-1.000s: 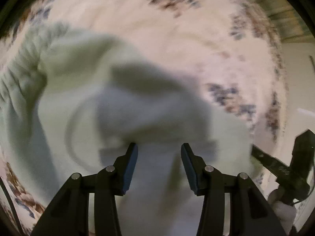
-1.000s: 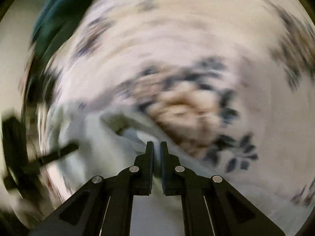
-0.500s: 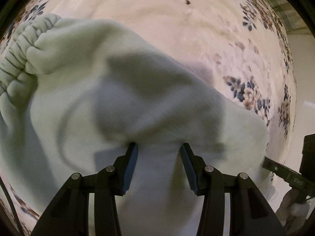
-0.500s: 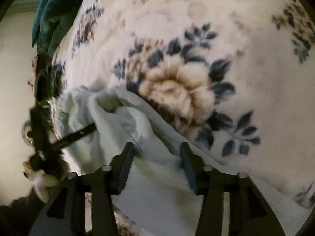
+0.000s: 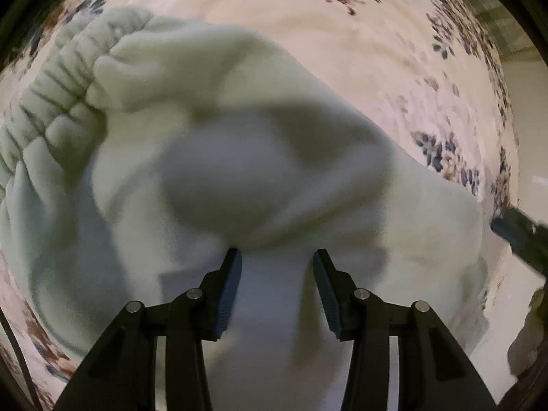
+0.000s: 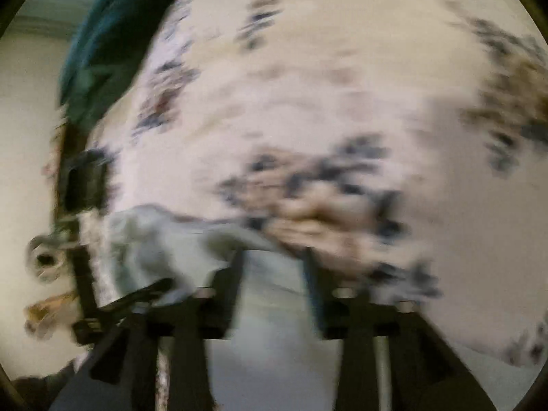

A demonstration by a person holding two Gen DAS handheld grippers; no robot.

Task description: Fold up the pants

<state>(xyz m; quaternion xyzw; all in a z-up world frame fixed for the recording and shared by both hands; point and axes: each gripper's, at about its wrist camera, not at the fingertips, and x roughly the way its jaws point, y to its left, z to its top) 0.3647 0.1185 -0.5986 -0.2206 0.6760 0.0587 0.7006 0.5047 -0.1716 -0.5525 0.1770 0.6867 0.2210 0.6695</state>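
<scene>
Pale green fleece pants [image 5: 239, 178] lie bunched on cream floral blanket [image 5: 359, 34], waistband at 10 o'clock. Our right gripper [image 6: 274, 260] jaws just opened, releasing cloth; left gripper [image 5: 277, 260] apart, unclamped. We judge fold laid.

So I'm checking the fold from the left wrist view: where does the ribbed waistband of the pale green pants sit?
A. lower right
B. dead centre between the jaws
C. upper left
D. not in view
C: the waistband bunches at the upper left of the pants, far from the jaws.
</scene>
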